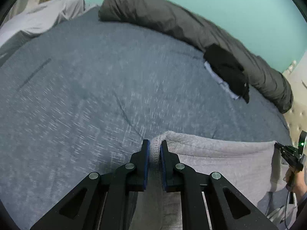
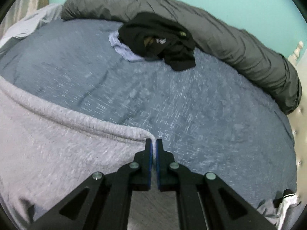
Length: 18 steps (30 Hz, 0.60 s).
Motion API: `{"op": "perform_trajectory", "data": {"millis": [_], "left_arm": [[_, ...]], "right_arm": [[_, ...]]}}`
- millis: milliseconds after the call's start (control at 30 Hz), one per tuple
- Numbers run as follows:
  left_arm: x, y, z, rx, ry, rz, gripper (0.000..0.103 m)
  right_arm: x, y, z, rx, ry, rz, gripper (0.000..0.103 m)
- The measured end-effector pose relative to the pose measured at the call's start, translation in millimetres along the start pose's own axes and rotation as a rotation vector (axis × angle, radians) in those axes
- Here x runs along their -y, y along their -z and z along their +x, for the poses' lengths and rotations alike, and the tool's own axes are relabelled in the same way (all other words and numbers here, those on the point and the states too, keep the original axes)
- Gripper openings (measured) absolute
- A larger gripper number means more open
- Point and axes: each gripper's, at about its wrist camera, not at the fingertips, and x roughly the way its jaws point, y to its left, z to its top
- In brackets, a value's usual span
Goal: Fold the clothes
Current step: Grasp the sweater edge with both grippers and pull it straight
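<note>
Both grippers are pinching the grey garment's ribbed hem (image 2: 80, 119): L gripper (image 1: 155, 154) at one corner, R gripper (image 2: 154, 149) at the other, w/ cloth hanging over the bed (image 1: 96, 88). Fold probably just starting; black top (image 2: 159, 40) and pale item (image 2: 122, 49) are still lying unfolded.

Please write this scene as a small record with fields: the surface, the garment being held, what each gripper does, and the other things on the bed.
surface: blue-grey bed cover
held garment: light grey fleece garment, spread between both grippers
left gripper: jaws shut on a thick hem corner
right gripper: jaws shut on the opposite hem corner
other clothes: black garment on a pale blue one
far edge: rolled dark grey duvet
</note>
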Motion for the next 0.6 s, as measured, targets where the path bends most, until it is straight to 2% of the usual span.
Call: {"op": "perform_trajectory", "data": {"millis": [133, 200, 267, 333, 400, 500, 600], "left_arm": [[-1, 6, 27, -0.045, -0.013, 0.005, 0.013], [-3, 8, 33, -0.060, -0.008, -0.002, 0.016], [-3, 9, 36, -0.072, -0.003, -0.007, 0.024], [-5, 11, 26, -0.075, 0.001, -0.008, 0.039], [-8, 13, 9, -0.074, 0.021, -0.012, 0.041], [-11, 24, -22, -0.076, 0.036, 0.008, 0.048], [-19, 47, -55, -0.075, 0.049, 0.015, 0.050]], "right_arm": [[-1, 8, 34, -0.058, 0.008, 0.019, 0.003], [0, 9, 31, -0.042, 0.021, 0.031, 0.005], [0, 10, 26, -0.020, 0.034, 0.045, 0.015], [2, 11, 17, 0.007, 0.054, 0.063, 0.020], [10, 15, -6, 0.047, 0.044, 0.122, 0.022], [21, 31, -48, 0.093, -0.059, 0.238, 0.029], [19, 55, -83, 0.101, -0.157, 0.280, 0.036]]}}
